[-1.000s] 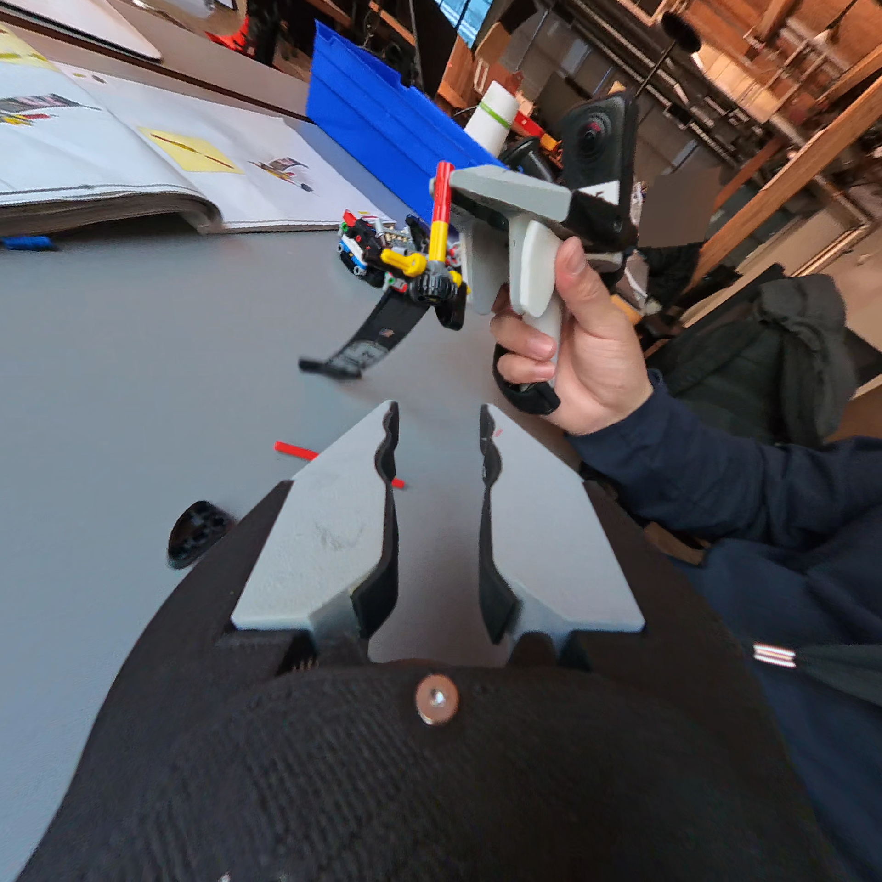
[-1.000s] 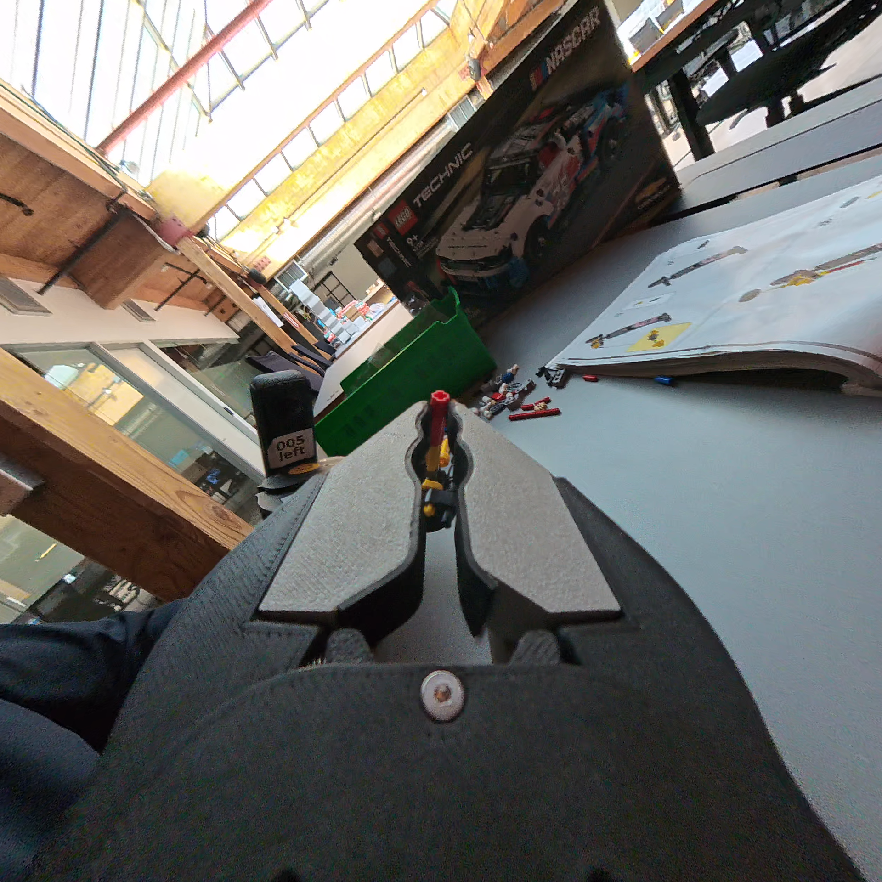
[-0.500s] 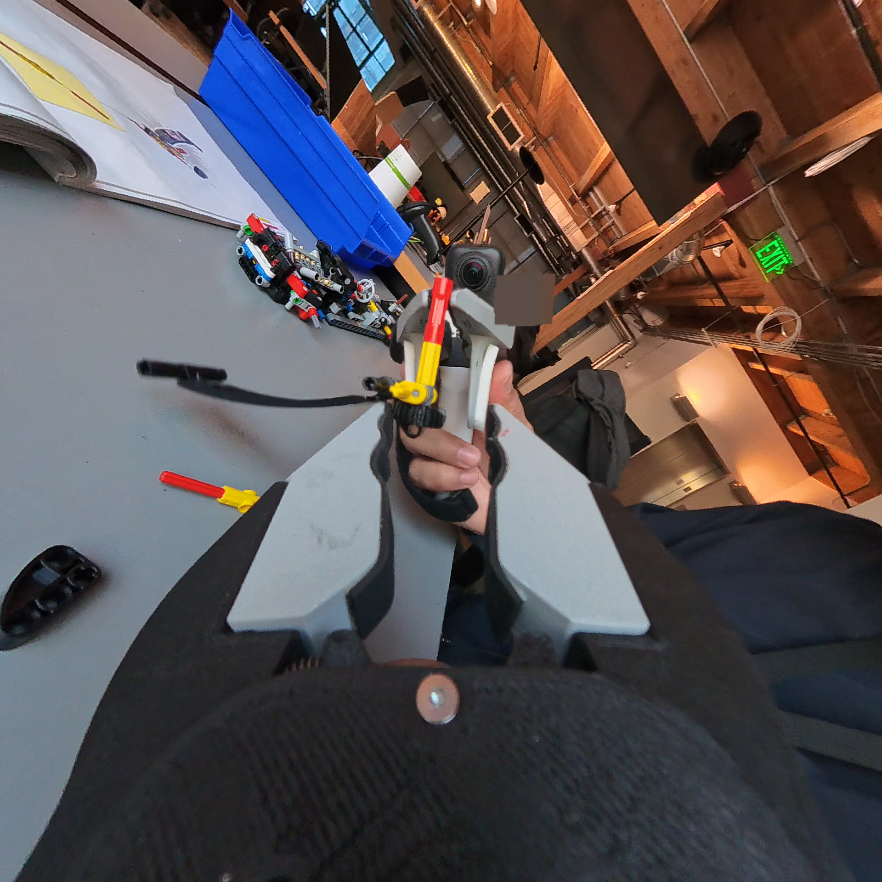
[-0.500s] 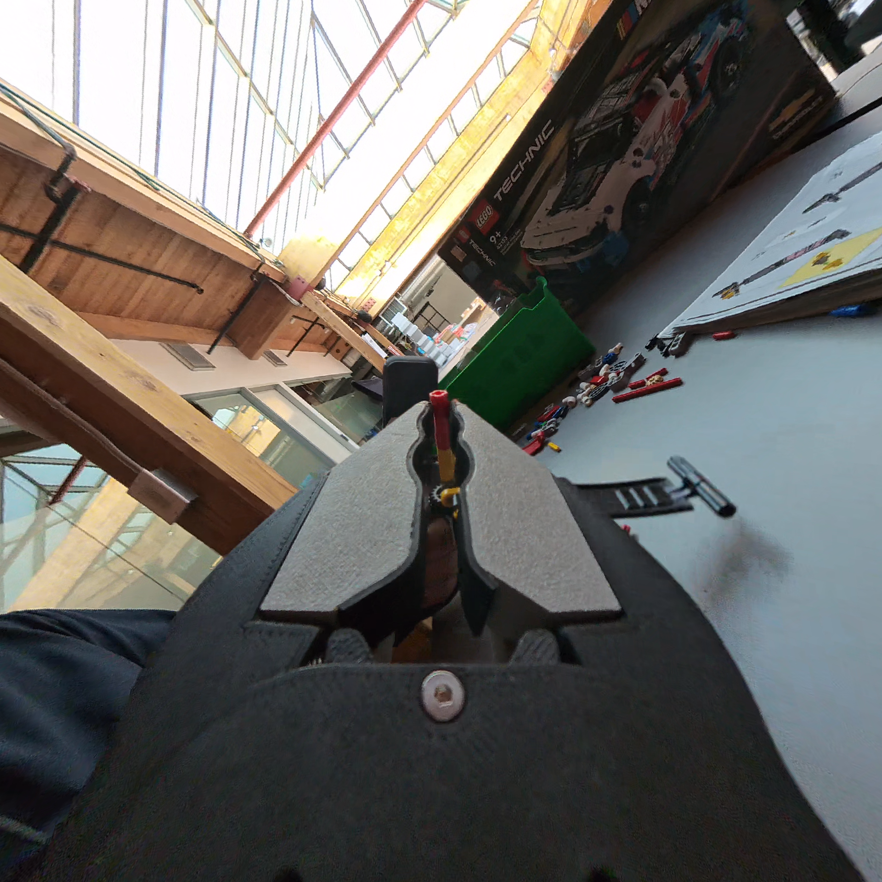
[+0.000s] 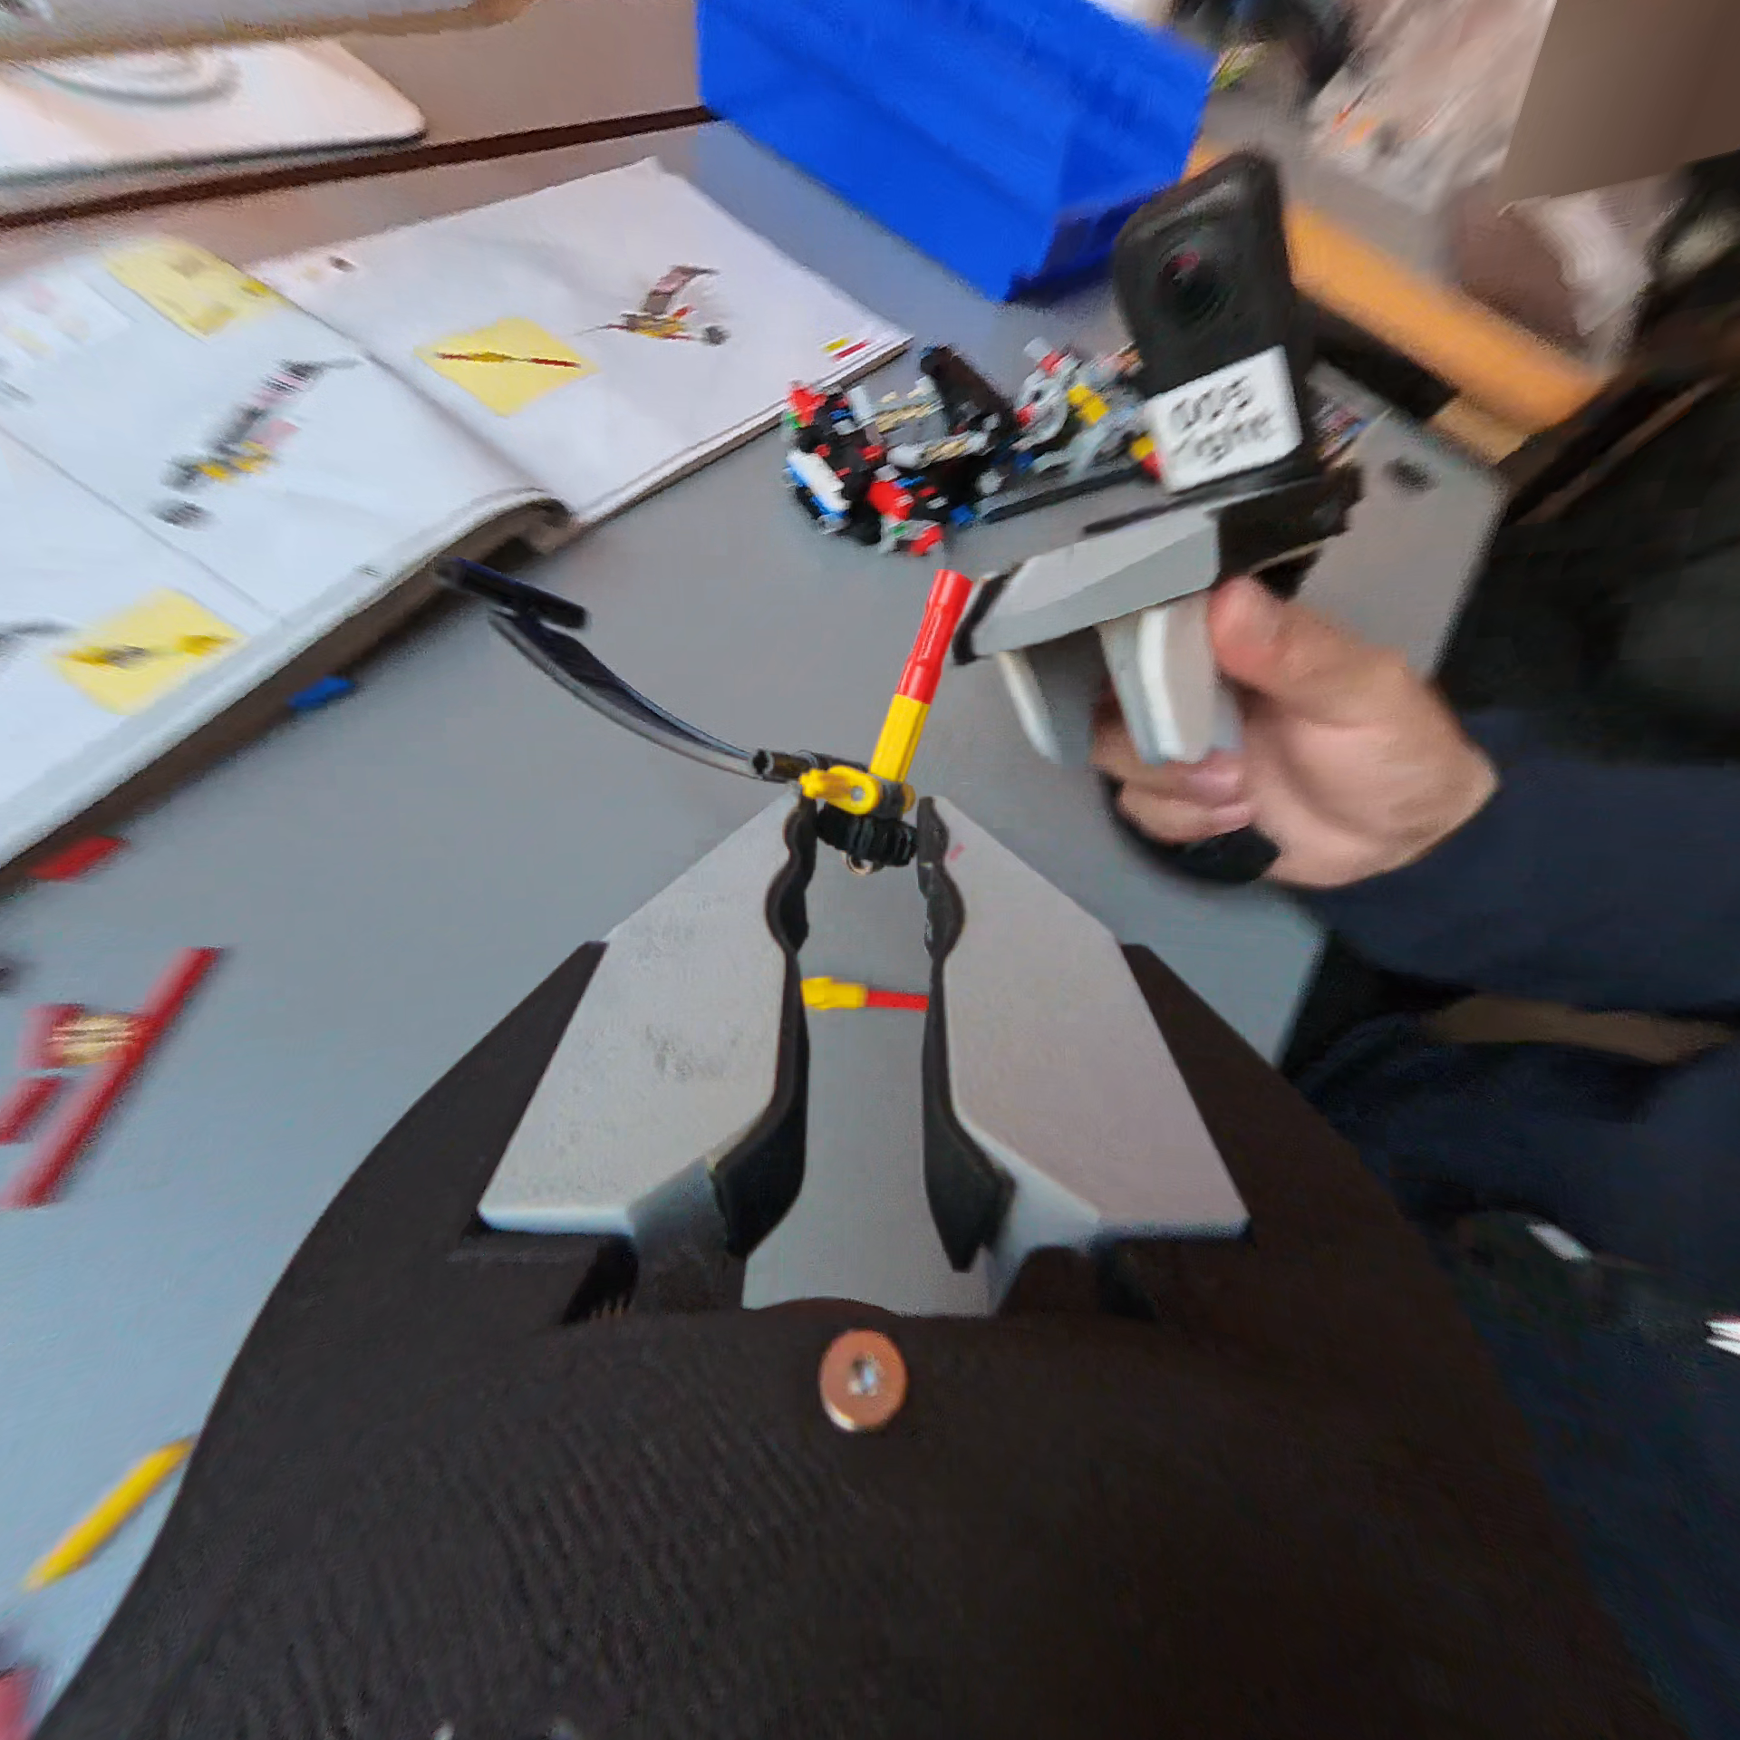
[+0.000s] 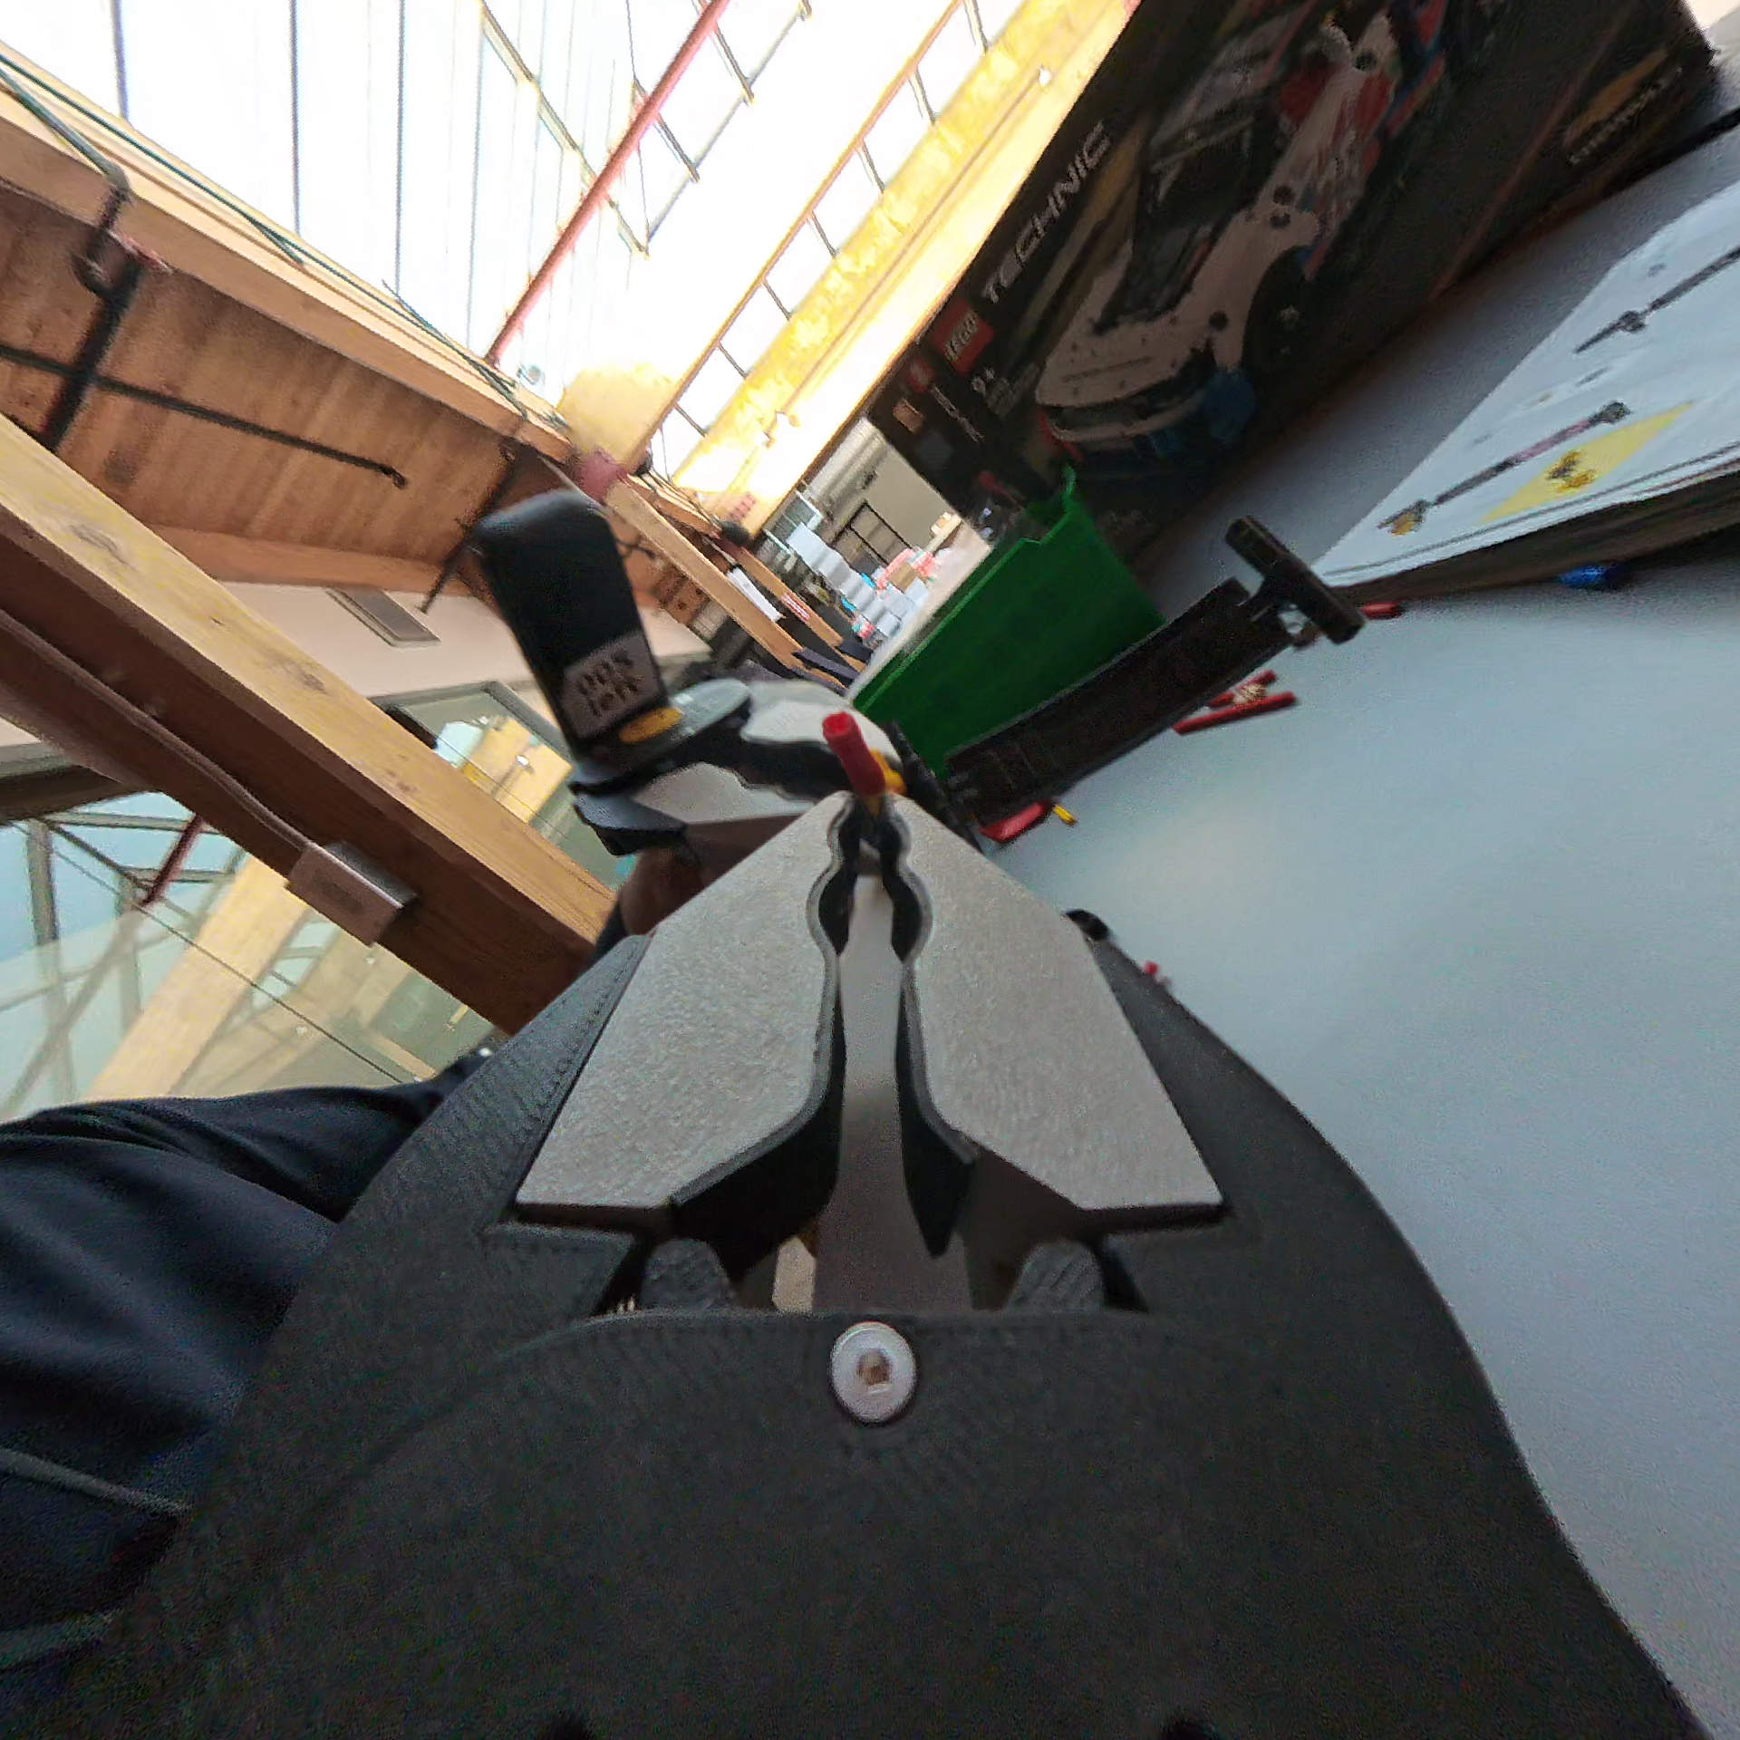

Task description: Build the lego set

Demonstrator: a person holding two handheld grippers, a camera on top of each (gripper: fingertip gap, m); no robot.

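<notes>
**Above the grey table (image 5: 471,942): both grippers on one small assembly**

Your left gripper (image 5: 859,829) pinches the black gear (image 5: 864,841) at the base of the assembly, one pad on each side. Your right gripper (image 5: 974,617) is pressed together on the red end of the red-and-yellow axle (image 5: 927,650). A black curved strip (image 5: 603,678) trails from the assembly toward the open booklet (image 5: 377,424).

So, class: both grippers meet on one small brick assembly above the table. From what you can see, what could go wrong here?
1. The left gripper pinches only the small black gear piece at its fingertips; it might slip or twist out.
2. The right gripper holds the red-and-yellow axle by its tip, so pulling apart could separate the joints.
3. The long black arm sticks out sideways and could snag the open manual.
</notes>
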